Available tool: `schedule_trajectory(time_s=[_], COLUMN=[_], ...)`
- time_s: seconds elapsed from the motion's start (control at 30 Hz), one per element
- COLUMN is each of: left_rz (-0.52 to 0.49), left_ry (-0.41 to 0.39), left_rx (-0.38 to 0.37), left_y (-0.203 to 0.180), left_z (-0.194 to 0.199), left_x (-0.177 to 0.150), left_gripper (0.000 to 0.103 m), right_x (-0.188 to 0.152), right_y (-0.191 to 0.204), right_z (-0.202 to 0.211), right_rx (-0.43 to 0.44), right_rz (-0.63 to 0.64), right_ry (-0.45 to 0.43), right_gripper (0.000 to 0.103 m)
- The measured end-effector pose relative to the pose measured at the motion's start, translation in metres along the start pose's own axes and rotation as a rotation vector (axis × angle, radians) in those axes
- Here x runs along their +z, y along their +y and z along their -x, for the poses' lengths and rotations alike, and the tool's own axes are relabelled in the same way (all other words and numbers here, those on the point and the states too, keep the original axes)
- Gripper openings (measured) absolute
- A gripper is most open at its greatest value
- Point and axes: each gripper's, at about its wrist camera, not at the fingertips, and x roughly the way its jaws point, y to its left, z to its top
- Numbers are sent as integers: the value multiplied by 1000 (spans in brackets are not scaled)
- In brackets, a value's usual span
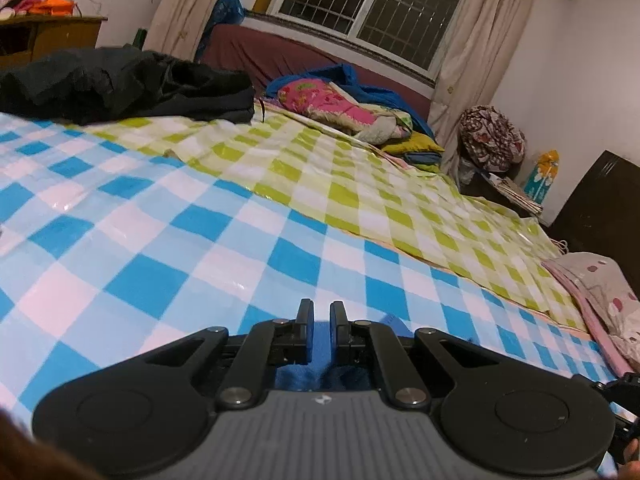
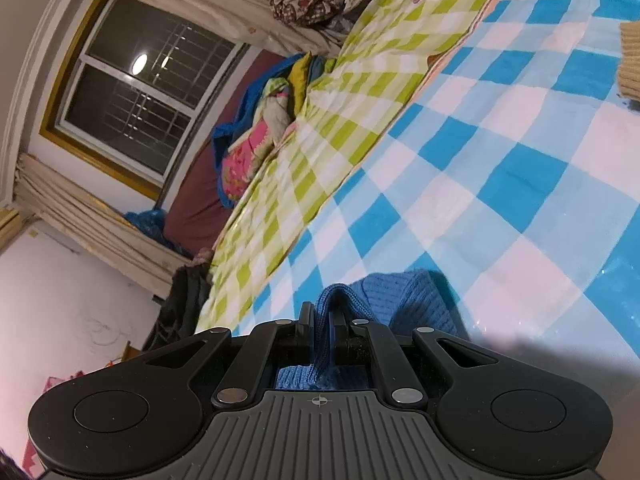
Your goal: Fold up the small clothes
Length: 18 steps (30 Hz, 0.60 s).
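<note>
the right gripper (image 2: 320, 320) has its fingers (image 2: 305, 322) closed almost fully on a fold of a blue knitted garment (image 2: 404, 304). the ribbed edge of the knit rises in a ridge between the two fingers and runs back toward the gripper body. the rest of the garment lies just ahead and to the right of the fingers, on the blue and white checked sheet (image 2: 500, 152) that covers the bed.

the left gripper (image 1: 320, 318) has its fingers (image 1: 305, 320) drawn in to a narrow gap. blue knit fabric (image 1: 316, 368) fills the space between and below the fingers, and a small blue corner shows just right of the fingers against the sheet. the fingers appear to grip this fabric, though the contact itself is partly in shadow.

a green and white checked sheet (image 1: 320, 160) lies beyond the blue one, toward the window (image 1: 384, 4). a dark garment pile (image 1: 120, 80) sits at the far left of the bed in the left wrist view. a pink floral bundle (image 1: 332, 104) with blue cloth around it rests near the maroon headboard. a beige knitted item (image 2: 631, 60) lies at the right edge of the right wrist view, well apart from the blue garment.
</note>
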Motion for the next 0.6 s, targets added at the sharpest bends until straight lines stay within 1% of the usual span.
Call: schedule_trajectory(time_s=[0.03,0.07,0.1,0.13,0.17,0.2,0.23,0.27,0.3,0.37,0.4,0.5,0.57,0.6], left_rz=[-12,-20,-21,-21,-24,-29,-37,-50,-64,-85,-93,-123,-162,-177], left_ry=[-6,-3,-1,7,14,16,15,13,12,17,24,43,53,61], left_rx=[7,10,18,21,17,18,21,21,19,14,9,-7,3,12], left_y=[0,0,2,4,5,7,7,7,7,5,5,1,-1,-2], left_z=[0,0,1,2,4,6,8,10,12,12,12,12,9,7], left_x=[0,0,-1,-2,-3,-4,-6,-7,-8,-9,-10,-13,-15,-16], left_gripper=[14,14,15,17,20,22,26,31,32,38,39,40,46,47], right_x=[0,0,0,0,0,-1,-1,-2,-4,-5,-6,-10,-14,-17], right_y=[-1,-2,-3,-4,-3,-2,1,5,11,21,27,37,38,37], right_z=[-1,-2,-2,-2,-1,1,3,7,11,15,16,12,6,3], right_rx=[-8,-14,-18,-23,-24,-22,-21,-25,-27,-23,-35,-97,-130,-138], right_rz=[-1,-1,2,10,21,37,60,96,151,244,298,416,472,488], right_ry=[-2,-4,-4,-1,6,6,-6,-25,-47,-60,-64,-55,-31,-18], right_gripper=[8,11,12,12,19,32,40,52,53,54,54,54,53,53])
